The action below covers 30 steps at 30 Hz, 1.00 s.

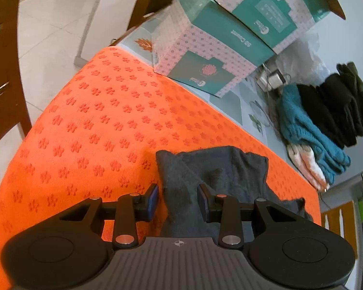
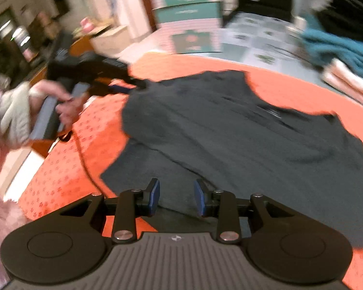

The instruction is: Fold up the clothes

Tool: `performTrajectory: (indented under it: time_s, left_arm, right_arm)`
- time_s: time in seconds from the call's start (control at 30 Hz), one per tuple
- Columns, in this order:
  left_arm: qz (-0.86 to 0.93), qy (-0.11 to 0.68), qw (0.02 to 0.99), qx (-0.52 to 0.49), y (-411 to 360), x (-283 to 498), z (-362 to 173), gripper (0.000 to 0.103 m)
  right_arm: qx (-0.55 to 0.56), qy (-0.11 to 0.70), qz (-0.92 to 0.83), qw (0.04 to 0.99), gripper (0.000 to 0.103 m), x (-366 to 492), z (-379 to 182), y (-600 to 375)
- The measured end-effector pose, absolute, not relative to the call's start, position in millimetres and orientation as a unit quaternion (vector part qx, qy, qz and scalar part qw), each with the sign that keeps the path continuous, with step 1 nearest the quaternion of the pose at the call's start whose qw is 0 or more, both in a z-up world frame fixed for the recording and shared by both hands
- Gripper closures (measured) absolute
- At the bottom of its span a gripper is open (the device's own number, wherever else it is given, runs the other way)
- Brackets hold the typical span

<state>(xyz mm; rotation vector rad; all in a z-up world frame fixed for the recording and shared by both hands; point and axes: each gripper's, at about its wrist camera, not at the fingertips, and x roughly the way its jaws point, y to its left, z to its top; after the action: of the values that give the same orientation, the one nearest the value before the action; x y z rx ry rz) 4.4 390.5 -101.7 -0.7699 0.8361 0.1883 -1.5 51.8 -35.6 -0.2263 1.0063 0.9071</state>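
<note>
A dark grey garment [image 2: 242,130] lies spread on the orange patterned mat [image 2: 67,169]. In the left wrist view a folded-up part of the garment [image 1: 213,171] lies under and ahead of my left gripper [image 1: 179,200], whose jaws stand open over the cloth. In the right wrist view my right gripper [image 2: 176,198] is open above the near edge of the garment. The left gripper also shows in the right wrist view [image 2: 133,85], held in a hand at the garment's far left corner.
Teal and pink patterned boxes [image 1: 217,46] stand at the back of the table. A pile of folded clothes, teal [image 1: 309,133] and black [image 1: 336,111], lies at the right beyond the mat. Wooden chairs [image 1: 2,72] stand at the left.
</note>
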Motion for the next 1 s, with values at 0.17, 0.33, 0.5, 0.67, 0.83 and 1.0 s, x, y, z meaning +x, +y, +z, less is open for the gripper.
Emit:
performTrajectory:
  time_s: [0.17,0.33,0.5,0.67,0.83,1.0]
  left_arm:
    - [0.077,0.409,0.837,-0.354,400,8,-107,0.066]
    - [0.085,0.399,0.835,-0.370,407,12,-111,0.059]
    - [0.078,0.401,0.836,-0.367,406,20,-114,0.056]
    - [0.072,0.402,0.840,-0.357,402,25,-117,0.056]
    - [0.074,0.399,0.850,-0.337,397,29,-116,0.097]
    - [0.063,0.362,0.874,-0.319,385,23,-92,0.098]
  right_arm:
    - [-0.148,0.473,0.462,0.736,0.067,-10,-49,112]
    - [-0.159,0.500,0.491,0.696,0.067,-16,-72,158]
    - [-0.169,0.504,0.480,0.698,0.061,-22,-82,176]
    - [-0.194,0.499,0.473,0.700,0.063,-33,-93,184]
    - [-0.219,0.477,0.470,0.710,0.097,-39,-92,183]
    - [-0.208,0.468,0.460,0.726,0.099,-35,-83,169]
